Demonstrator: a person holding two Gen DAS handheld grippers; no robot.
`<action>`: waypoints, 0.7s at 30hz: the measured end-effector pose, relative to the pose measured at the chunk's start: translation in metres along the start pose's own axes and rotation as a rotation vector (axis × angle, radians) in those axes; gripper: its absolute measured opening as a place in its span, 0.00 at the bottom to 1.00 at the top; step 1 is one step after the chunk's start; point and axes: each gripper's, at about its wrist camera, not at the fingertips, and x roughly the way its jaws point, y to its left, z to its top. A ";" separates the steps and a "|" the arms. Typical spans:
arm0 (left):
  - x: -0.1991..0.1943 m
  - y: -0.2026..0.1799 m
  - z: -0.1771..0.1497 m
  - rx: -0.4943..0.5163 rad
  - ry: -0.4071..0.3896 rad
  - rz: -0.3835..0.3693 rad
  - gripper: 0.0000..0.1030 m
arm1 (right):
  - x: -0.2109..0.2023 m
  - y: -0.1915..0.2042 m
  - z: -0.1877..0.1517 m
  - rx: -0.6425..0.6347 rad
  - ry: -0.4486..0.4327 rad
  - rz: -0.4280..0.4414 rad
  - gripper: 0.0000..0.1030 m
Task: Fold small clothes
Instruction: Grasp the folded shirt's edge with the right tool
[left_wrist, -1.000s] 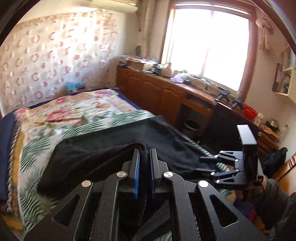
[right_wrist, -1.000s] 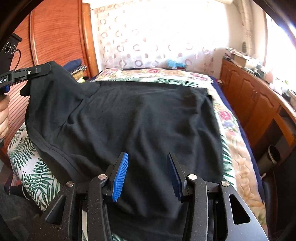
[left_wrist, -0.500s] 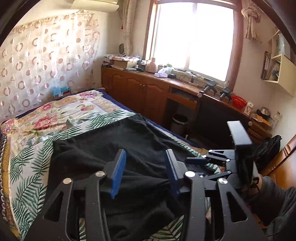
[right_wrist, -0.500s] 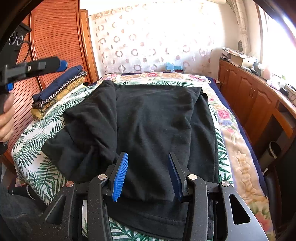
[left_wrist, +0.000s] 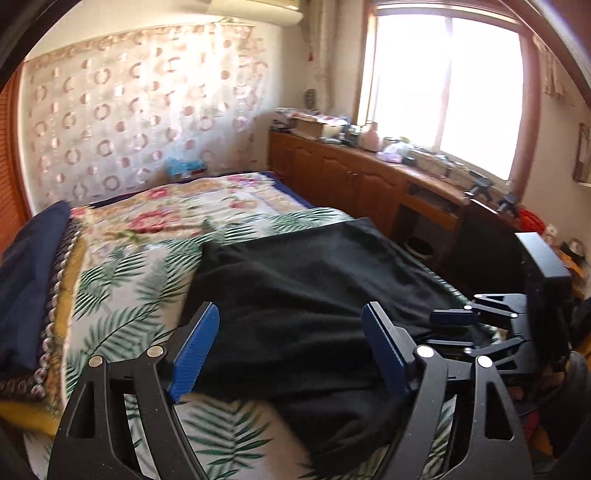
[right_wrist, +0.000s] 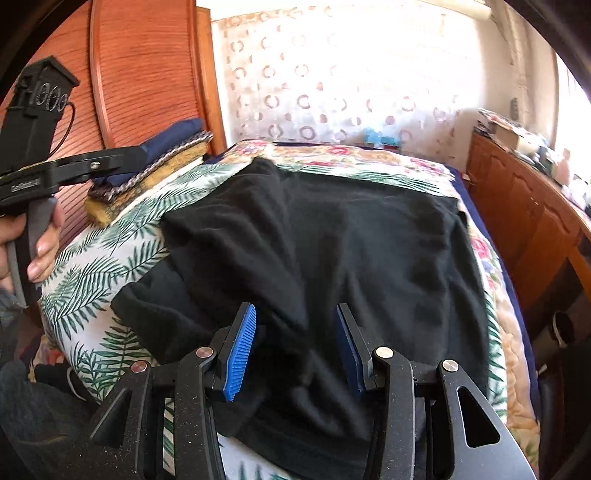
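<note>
- So we've got the black shirt (right_wrist: 332, 251) spread across the palm-leaf bedspread (right_wrist: 110, 258), taking up most of the bed's width, hem end nearest us as far as we can judge.
- Its left side is lying folded in over the body, a thick diagonal flap running from the far corner down toward us. Looks like the first lengthwise fold is in place, though the flap is rumpled and not squared up.
- Our left gripper (left_wrist: 291, 350) is spread wide with nothing between the blue pads (left_wrist: 194, 350). It hovers off the left edge of the shirt, above the bedspread, which makes sense to us if the flap has just been dropped and we're clearing out of the way.
- From the right wrist view that same left gripper (right_wrist: 122, 162) sits well to the side near the folded blankets (right_wrist: 177, 147), apart from the shirt.
- Our right gripper (right_wrist: 295, 347) is also open, about halfway, and holding nothing. It hangs over the near hem, the cloth visible between the pads but not pinched as far as we can tell.
- In the left wrist view the right gripper (left_wrist: 452, 328) sits at the shirt's right edge, probably lined up to take that side next.
- Our guess: the right side needs folding in to match, then the whole thing gets halved. Soft knit like this will sag and bunch, so grabbing near a corner should keep the edge straight.
- Wooden cabinets (left_wrist: 351, 177) run along the right, no bother to us.
</note>
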 end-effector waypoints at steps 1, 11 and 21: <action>0.001 0.004 -0.003 -0.006 0.000 0.007 0.78 | 0.003 0.003 0.001 -0.010 0.007 0.003 0.44; 0.000 0.025 -0.024 -0.054 -0.007 0.074 0.78 | 0.028 0.005 0.007 -0.039 0.075 -0.013 0.44; 0.003 0.031 -0.036 -0.074 0.002 0.070 0.78 | 0.035 0.013 0.005 -0.077 0.092 -0.013 0.20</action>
